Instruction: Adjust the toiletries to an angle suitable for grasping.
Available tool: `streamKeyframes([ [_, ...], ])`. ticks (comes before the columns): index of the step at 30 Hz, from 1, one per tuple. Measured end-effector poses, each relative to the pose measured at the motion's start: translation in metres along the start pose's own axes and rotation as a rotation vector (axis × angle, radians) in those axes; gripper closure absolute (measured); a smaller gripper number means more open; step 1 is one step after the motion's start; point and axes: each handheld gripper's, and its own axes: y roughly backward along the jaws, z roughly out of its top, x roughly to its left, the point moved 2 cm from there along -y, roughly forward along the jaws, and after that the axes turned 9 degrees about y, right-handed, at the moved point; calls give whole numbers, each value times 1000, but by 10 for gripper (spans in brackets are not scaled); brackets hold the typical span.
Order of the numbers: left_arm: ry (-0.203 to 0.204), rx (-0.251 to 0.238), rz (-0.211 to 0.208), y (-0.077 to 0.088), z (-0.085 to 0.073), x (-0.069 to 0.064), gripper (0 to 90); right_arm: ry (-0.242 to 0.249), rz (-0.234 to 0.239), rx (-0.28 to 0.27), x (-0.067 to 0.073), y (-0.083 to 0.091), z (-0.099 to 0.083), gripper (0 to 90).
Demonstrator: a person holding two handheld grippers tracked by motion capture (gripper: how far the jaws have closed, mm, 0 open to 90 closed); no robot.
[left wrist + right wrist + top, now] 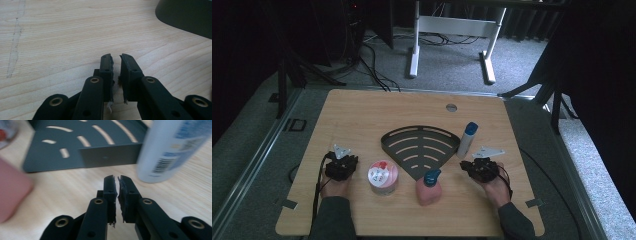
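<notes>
A dark fan-shaped slotted tray point(419, 145) lies mid-table. A white bottle with a blue cap point(467, 139) stands upright at its right corner. A pink pump bottle point(429, 187) and a round clear tub with a red and white lid point(383, 176) stand in front of it. My left gripper point(343, 155) rests on the wood left of the tub, jaws nearly together with a thin slit and nothing between them point(116, 58). My right gripper point(474, 161) is just in front of the white bottle point(170, 150), facing the tray's wall point(110, 157), jaws almost touching and empty point(116, 180).
The pink bottle point(12, 195) is blurred at the left of the right gripper view. The tray's edge point(187, 15) sits ahead and to the right of the left gripper. A round grommet point(451, 107) is set near the table's far edge. A desk frame point(452, 30) stands beyond.
</notes>
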Motion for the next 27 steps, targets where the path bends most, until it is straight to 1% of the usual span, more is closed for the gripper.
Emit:
streamKeyframes([
  [4,1,0,-1,0,0,0,797,47,31,8,13,7,8,787],
  [8,1,0,-1,0,0,0,795,74,47,2,22,13,17,752],
  [12,2,1,-2,0,0,0,793,92,74,1,30,17,23,715],
  [15,2,0,-2,0,0,0,792,108,83,-2,36,21,28,694],
  [20,2,1,-3,0,0,0,791,121,102,-18,44,29,35,676],
  [27,2,1,-4,0,0,0,787,148,148,-41,58,41,42,638],
])
